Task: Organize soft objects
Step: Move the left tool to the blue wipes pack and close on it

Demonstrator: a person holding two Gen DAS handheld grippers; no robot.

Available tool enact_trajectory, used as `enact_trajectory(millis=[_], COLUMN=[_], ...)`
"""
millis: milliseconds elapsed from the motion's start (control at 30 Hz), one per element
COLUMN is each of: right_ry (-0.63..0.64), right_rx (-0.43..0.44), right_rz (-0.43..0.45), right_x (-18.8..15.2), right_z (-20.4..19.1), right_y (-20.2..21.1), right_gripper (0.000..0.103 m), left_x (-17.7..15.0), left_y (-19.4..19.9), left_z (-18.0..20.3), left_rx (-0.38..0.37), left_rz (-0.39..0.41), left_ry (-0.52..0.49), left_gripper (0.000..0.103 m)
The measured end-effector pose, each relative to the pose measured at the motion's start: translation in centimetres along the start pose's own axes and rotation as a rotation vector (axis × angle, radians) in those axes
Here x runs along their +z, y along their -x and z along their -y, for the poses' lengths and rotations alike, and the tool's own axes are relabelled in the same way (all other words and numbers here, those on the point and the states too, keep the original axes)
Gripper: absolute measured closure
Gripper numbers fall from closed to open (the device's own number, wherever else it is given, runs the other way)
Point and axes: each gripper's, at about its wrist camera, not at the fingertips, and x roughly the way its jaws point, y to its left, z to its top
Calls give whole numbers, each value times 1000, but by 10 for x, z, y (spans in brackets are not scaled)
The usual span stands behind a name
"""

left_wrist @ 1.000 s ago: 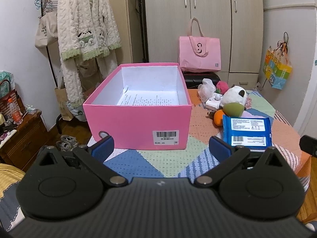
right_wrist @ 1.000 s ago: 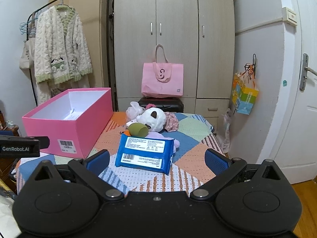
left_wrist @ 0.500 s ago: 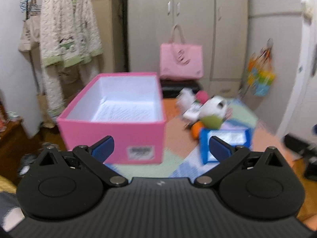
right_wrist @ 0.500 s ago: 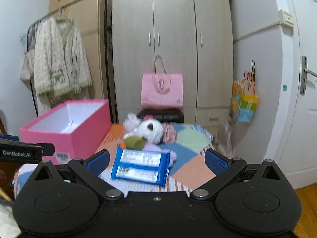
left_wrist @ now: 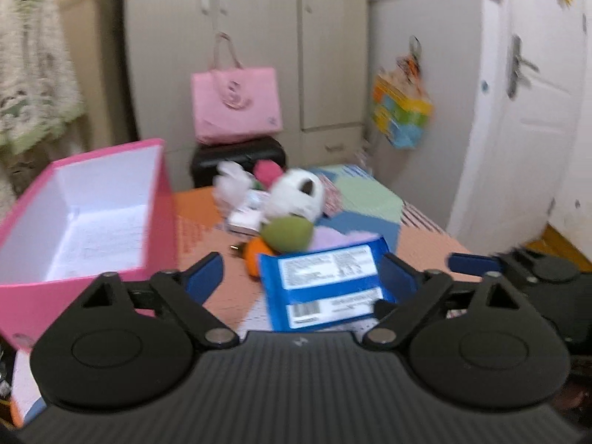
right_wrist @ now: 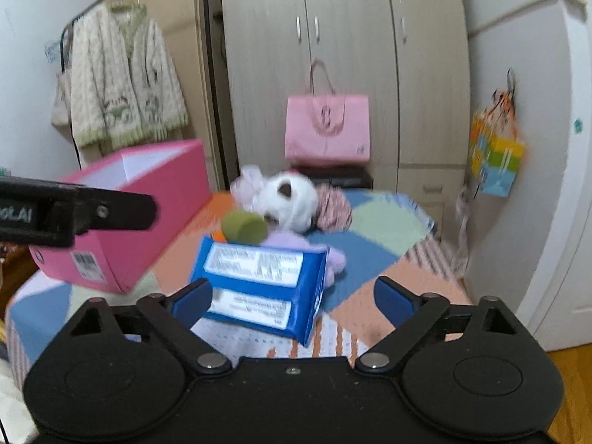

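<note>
A blue wipes pack (left_wrist: 325, 285) lies on the patchwork table, right in front of both grippers; it also shows in the right wrist view (right_wrist: 259, 277). Behind it sit a green sponge (left_wrist: 288, 233), an orange ball (left_wrist: 255, 255), a white panda plush (left_wrist: 296, 196) and a pink plush (left_wrist: 266, 170). An open pink box (left_wrist: 85, 207) with paper inside stands at the left (right_wrist: 148, 203). My left gripper (left_wrist: 301, 273) is open and empty, just short of the pack. My right gripper (right_wrist: 292, 298) is open and empty, also near the pack.
A pink tote bag (left_wrist: 236, 103) rests on a black case before the wardrobe (right_wrist: 333, 55). A colourful bag (right_wrist: 495, 162) hangs on the right wall. A robe (right_wrist: 122, 88) hangs at the left. The left gripper's body (right_wrist: 70, 214) crosses the right wrist view.
Both grippers have moved forward toward the blue pack. The left gripper has swung right, away from the pink box. Both stay open and empty.
</note>
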Motion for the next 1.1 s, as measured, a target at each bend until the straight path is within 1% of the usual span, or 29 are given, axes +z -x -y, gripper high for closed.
enact_trajectory(millis=[100, 200, 300, 400, 467, 567, 633, 767, 800, 833, 867, 900, 1000, 1100], right_ry=[-6, -7, -11, -36, -52, -52, -59, -69, -83, -94, -103, -107, -87, -65], right_rx=[21, 47, 66, 76, 87, 113, 127, 139, 146, 155, 169, 177, 171, 156], right_rz=[-25, -24, -43, -45, -48, -51, -41, -50, -49, -46, -49, -52, -52, -58], right_x=[-5, -7, -8, -11, -13, -15, -16, -16, -16, -16, -16, -16, -16, -15], right_z=[4, 7, 9, 11, 12, 11, 12, 14, 16, 17, 18, 18, 14, 8], right_y=[-17, -26, -37, -46, -51, -55, -54, -55, -55, -56, -57, -57, -56, -53], right_gripper=[10, 10, 10, 10, 12, 21, 25, 26, 27, 31, 37, 39, 41, 43], left_x=[-4, -4, -6, -14, -19, -23, -25, -26, -26, -27, -27, -27, -27, -27], left_y=[-19, -38, -58, -77, -86, -88, -91, -94, -93, -93, -92, -91, -87, -82], left_z=[4, 2, -4, -10, -15, -22, -26, -30, -29, -28, -27, -25, -17, -13], left_rx=[-39, -62, -42, -48, -44, -1, 14, -29, -44, -67, -99, -112, -96, -80], left_rz=[-6, -35, -78, -147, -174, -153, -161, -173, -179, -180, -180, -178, -165, -162], left_ry=[-34, -6, 22, 47, 83, 147, 168, 196, 198, 200, 204, 201, 173, 156], left_gripper=[18, 18, 18, 18, 18, 18, 18, 18, 23, 33, 37, 40, 45, 45])
